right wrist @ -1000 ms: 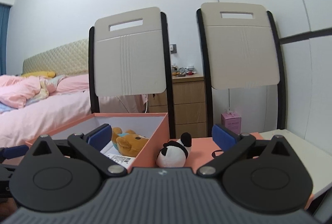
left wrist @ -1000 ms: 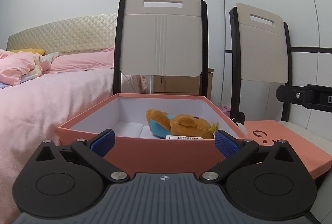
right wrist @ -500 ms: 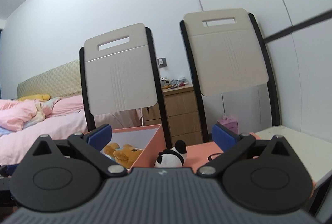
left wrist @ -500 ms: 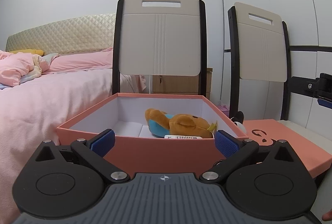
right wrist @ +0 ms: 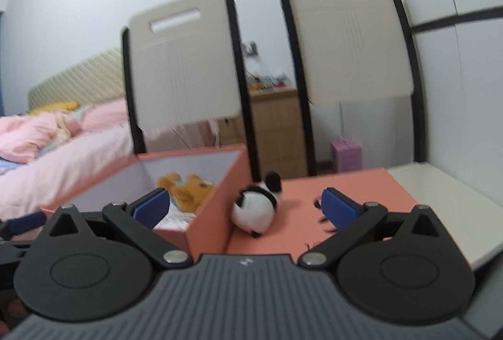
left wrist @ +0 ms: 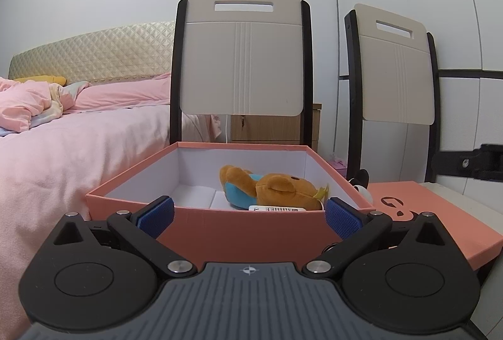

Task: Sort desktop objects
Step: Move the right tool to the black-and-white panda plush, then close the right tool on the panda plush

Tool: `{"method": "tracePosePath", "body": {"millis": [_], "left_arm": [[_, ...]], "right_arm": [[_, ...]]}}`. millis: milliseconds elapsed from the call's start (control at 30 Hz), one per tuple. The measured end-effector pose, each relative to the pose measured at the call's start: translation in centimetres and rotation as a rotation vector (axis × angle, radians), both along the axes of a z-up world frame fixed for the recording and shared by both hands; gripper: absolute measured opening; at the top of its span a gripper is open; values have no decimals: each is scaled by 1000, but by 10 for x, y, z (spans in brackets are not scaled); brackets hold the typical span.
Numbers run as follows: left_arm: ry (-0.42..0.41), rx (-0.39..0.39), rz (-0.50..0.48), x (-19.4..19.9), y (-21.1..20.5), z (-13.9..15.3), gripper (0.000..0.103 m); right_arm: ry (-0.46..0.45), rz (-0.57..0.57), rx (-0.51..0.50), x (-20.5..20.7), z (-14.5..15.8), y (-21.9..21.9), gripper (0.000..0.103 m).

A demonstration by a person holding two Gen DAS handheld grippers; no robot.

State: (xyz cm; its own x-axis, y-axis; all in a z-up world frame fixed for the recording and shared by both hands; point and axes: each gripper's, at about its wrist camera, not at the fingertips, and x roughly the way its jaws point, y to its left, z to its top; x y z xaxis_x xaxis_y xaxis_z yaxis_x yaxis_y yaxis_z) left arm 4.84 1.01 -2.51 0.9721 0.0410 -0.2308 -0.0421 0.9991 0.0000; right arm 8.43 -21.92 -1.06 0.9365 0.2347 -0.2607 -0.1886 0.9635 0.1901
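Left gripper (left wrist: 248,212): jaws spread wide, holding nothing, level with the near wall of the open box (left wrist: 239,230). Inside the box, toward its right side, a teddy bear (left wrist: 270,190) lying down (white tag at its front). Right gripper (right wrist: 245,206): jaws also wide apart and empty, aimed at the panda (right wrist: 256,206) lying on the lid (right wrist: 345,189), touching the box's outer wall. Lid flat on the desk (right wrist: 440,192).

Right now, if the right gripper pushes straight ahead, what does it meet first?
Probably the panda plush, lying on the pink lid against the open box, between the right gripper fingers; depth is unclear.
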Motion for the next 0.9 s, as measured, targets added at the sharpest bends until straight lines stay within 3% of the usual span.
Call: {"method": "tracePosePath", "body": {"millis": [233,467,567,700,900], "left_arm": [[2,-8,12,2,3,1,103],[8,4,17,5,3,-1,103],[11,6,16,6,3,-2,103],[16,4,15,6,5,-2,103],[32,-5,16,10,9,-4,103]], "right_arm": [[40,1,6,16,5,-3,103],[16,62,-5,51,22,-8,103],[86,94,23,88,19,-8,103],[236,94,154,141,-7,-12,101],[350,103,245,178,-40,-9,70]]}}
